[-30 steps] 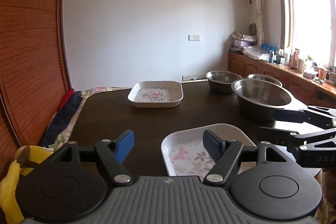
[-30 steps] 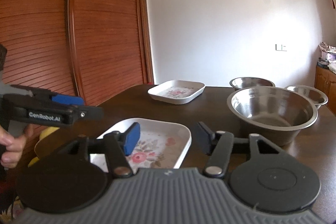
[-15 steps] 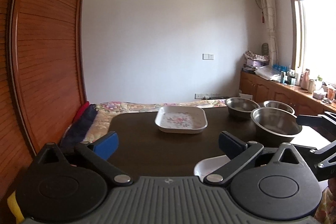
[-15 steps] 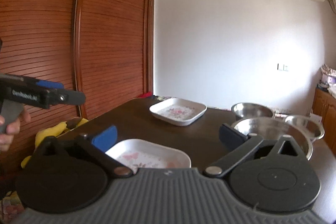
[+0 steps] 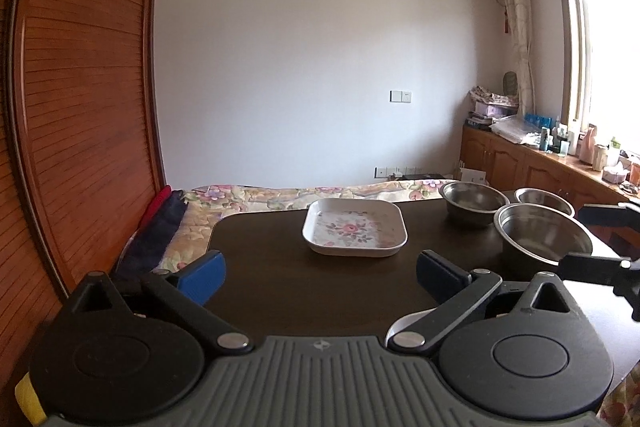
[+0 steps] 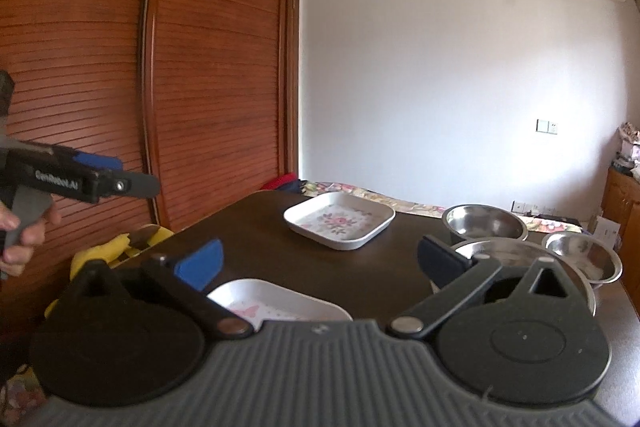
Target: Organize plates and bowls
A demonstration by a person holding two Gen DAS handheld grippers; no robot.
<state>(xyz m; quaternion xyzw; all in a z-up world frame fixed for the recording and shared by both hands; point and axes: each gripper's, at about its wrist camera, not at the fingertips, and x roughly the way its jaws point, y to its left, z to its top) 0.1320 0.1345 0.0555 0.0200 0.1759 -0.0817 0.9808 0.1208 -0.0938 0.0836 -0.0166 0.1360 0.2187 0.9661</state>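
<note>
A white square floral plate (image 5: pixel 355 233) sits at the far middle of the dark table (image 5: pixel 280 291); it also shows in the right wrist view (image 6: pixel 339 219). A second white floral plate (image 6: pixel 276 301) lies at the near edge, mostly hidden under my grippers (image 5: pixel 412 319). Three steel bowls stand at the right: a large one (image 5: pixel 544 239) in front, two smaller ones (image 5: pixel 472 201) (image 5: pixel 544 201) behind. My left gripper (image 5: pixel 320 273) is open and empty above the table. My right gripper (image 6: pixel 318 261) is open and empty above the near plate.
A wooden slatted wardrobe (image 5: pixel 80 107) stands at the left. A floral bedspread (image 5: pixel 280 195) lies beyond the table. A wooden counter (image 5: pixel 560 163) with bottles runs under the window at the right. A yellow object (image 6: pixel 104 253) sits off the table's left edge.
Both grippers have risen and tilted up, so the near plate has dropped almost out of view. Both have opened wider.
</note>
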